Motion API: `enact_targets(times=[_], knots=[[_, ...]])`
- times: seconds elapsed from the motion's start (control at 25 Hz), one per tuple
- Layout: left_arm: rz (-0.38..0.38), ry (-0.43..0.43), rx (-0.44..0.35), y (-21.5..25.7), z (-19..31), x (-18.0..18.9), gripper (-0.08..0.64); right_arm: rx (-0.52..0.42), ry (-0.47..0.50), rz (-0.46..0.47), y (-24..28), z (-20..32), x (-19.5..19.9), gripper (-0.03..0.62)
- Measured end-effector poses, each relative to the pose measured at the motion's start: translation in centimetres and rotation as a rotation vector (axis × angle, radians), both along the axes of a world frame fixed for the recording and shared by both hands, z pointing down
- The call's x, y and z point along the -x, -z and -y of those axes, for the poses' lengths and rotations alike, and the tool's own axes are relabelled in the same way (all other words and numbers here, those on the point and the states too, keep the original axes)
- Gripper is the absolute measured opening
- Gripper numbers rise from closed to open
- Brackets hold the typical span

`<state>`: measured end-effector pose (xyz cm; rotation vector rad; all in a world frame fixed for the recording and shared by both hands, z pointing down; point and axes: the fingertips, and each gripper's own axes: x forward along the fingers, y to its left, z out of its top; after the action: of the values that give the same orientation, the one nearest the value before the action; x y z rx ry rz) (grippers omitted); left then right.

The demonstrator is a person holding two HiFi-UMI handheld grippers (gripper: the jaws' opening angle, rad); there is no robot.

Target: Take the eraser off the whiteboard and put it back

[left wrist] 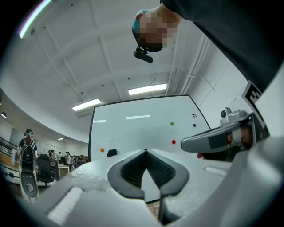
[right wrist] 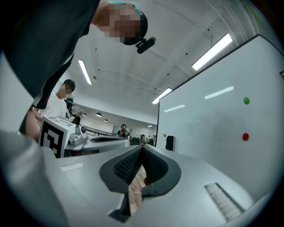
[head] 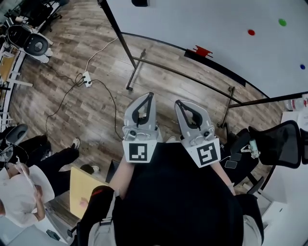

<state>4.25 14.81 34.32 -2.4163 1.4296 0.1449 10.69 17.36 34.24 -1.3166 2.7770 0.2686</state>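
Note:
The whiteboard (head: 202, 19) stands ahead on a metal frame. A black eraser (head: 140, 2) sticks to it at the head view's top edge; it also shows as a small dark block (left wrist: 112, 153) beside an orange magnet (left wrist: 102, 150), and in the right gripper view (right wrist: 169, 142). My left gripper (head: 150, 94) and right gripper (head: 179, 102) are held side by side in front of my chest, well short of the board. Both point toward it. Their jaws meet at the tips (left wrist: 145, 151) (right wrist: 142, 147), with nothing between them.
Red (head: 251, 32), green (head: 282, 21) and blue (head: 302, 67) magnets dot the board. A red object (head: 202, 51) lies on its tray. The stand's legs (head: 137, 67) and a power strip with cable (head: 87, 79) are on the wood floor. A black chair (head: 279, 144) is at right, a seated person (head: 19, 192) at lower left.

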Motion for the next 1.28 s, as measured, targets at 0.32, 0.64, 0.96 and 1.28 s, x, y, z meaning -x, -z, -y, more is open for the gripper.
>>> enact_targets(times=[0.32, 0.64, 0.96, 1.28], knots=[[-0.003, -0.028, -0.011, 0.7, 7.5, 3.4, 0.002, 0.0, -0.025, 0.004, 0.3, 7.3, 3.6, 0.002], [0.004, -0.066, -0.029, 1.1, 14.3, 7.6, 0.002, -0.025, -0.084, 0.005, 0.7, 13.3, 7.7, 0.002], [-0.024, -0.096, -0.008, 1.2, 19.5, 9.0, 0.002, -0.003, -0.121, -0.005, 0.2, 16.6, 9.6, 0.003], [-0.039, -0.1, 0.002, 1.2, 24.1, 7.7, 0.002, 0.013, -0.112, -0.011, -0.7, 19.8, 9.2, 0.002]])
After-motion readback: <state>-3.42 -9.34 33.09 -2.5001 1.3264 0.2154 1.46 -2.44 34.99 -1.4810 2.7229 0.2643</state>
